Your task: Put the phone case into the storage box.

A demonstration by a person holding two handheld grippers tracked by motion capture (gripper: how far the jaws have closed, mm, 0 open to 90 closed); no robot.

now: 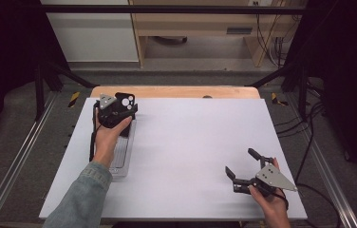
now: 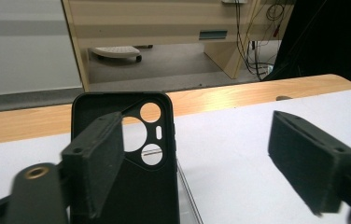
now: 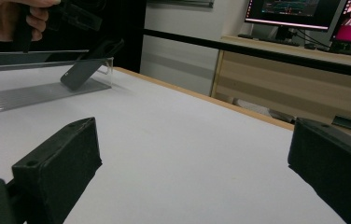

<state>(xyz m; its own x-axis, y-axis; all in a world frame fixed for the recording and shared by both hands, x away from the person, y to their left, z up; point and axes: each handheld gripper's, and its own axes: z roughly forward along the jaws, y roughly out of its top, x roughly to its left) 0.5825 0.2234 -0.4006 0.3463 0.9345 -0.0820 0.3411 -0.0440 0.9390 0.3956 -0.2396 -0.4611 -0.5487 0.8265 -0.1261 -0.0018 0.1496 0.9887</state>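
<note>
Phone case, black, leans tilted with its camera holes up, its lower end in a clear tray on the white worktop. The left gripper is just over the case; its fingers are spread, one finger in front of the case, the other well to the side, not pressing on it. The right gripper is far away, low over the bare worktop, fingers spread wide with nothing between.
</note>
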